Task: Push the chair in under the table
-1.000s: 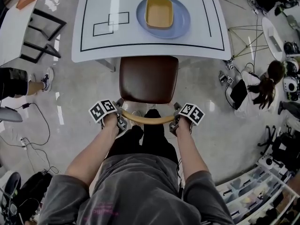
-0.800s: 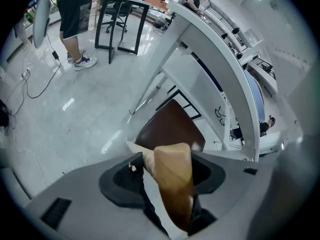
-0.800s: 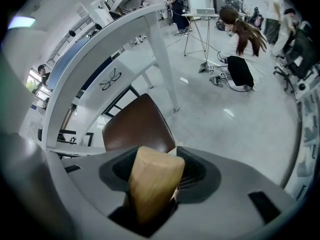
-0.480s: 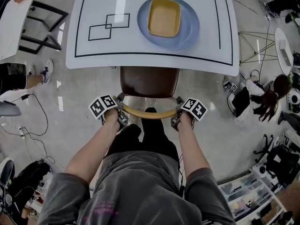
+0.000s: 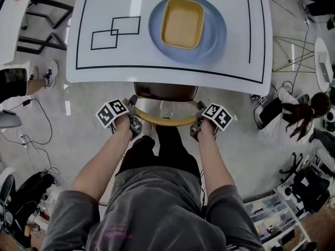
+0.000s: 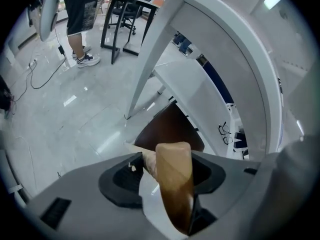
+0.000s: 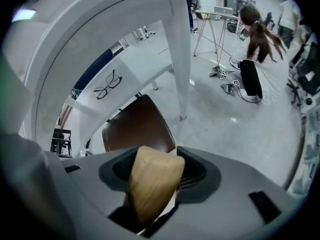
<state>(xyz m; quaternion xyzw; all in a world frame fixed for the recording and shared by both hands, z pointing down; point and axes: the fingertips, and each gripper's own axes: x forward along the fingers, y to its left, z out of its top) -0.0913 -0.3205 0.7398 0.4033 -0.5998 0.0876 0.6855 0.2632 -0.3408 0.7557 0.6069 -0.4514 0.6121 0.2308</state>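
Observation:
The chair has a brown seat (image 5: 165,91) and a curved wooden backrest (image 5: 166,121). Most of the seat lies hidden beneath the white table (image 5: 131,61); only a strip shows at the table's near edge. My left gripper (image 5: 135,123) is shut on the backrest's left end and my right gripper (image 5: 196,127) on its right end. In the left gripper view the wooden rail (image 6: 175,184) fills the jaws, with the seat (image 6: 167,131) beyond. In the right gripper view the rail (image 7: 152,184) sits between the pads, with the seat (image 7: 135,126) under the tabletop.
A blue plate (image 5: 217,30) with a yellow dish (image 5: 182,22) sits on the table. A table leg (image 7: 177,49) stands right of the seat. A person (image 5: 293,114) sits on the floor at right, another person (image 5: 15,82) stands at left, and cables (image 5: 42,140) lie on the floor.
The chair has slid forward under the table and much less of the seat shows. Both grippers moved forward with the backrest, still holding it.

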